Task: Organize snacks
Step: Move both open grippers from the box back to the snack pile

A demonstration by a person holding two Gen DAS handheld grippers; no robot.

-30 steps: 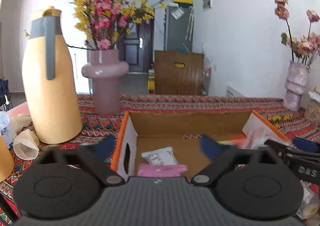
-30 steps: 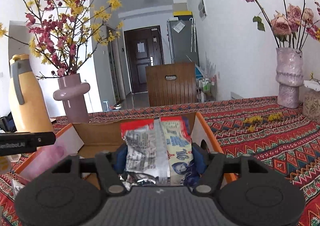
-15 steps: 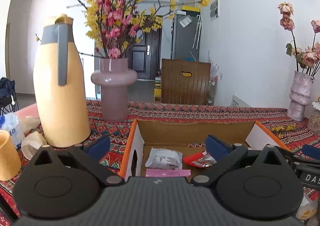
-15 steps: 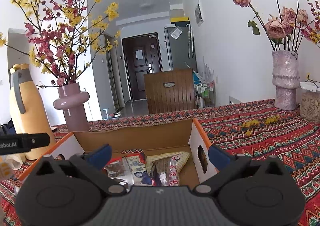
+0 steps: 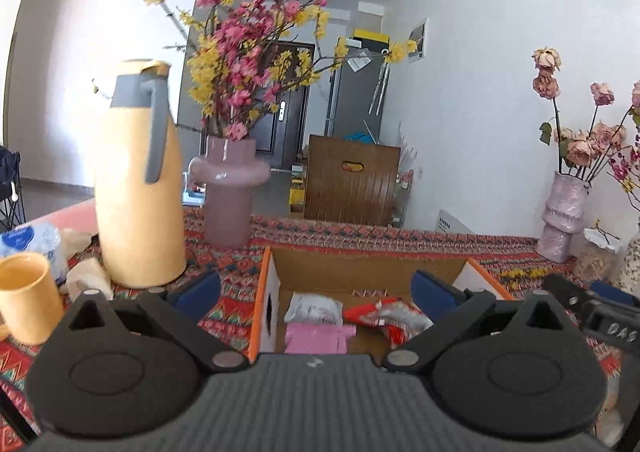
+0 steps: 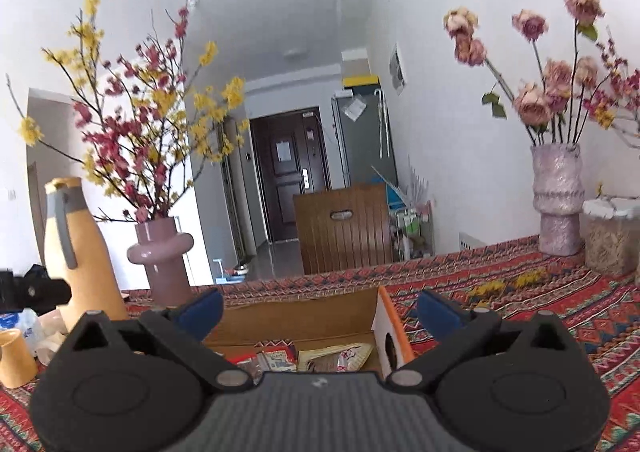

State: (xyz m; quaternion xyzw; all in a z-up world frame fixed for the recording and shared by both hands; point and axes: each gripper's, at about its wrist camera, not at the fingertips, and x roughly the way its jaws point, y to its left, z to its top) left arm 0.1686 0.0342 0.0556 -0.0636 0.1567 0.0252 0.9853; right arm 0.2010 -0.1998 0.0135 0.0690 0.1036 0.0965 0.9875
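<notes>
Snacks (image 5: pixel 382 316) are now lying loose in the cardboard box (image 5: pixel 264 304); right gripper (image 6: pixel 318 310), clamping a packet a second ago, is hanging spread and empty. Left gripper (image 5: pixel 316 288) is staying wide apart. Left view is showing a pink packet (image 5: pixel 318 338), hidden from the right. Thermos (image 5: pixel 138 180) and vase (image 5: pixel 228 196) are standing behind.

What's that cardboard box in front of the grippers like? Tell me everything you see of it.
The cardboard box is open-topped, brown inside, white outside with orange edges and an oval handle hole in each end wall. It sits upright on the patterned tablecloth. Inside lie a pink packet, a grey-white packet and a red packet; the right view shows more wrappers.
</notes>
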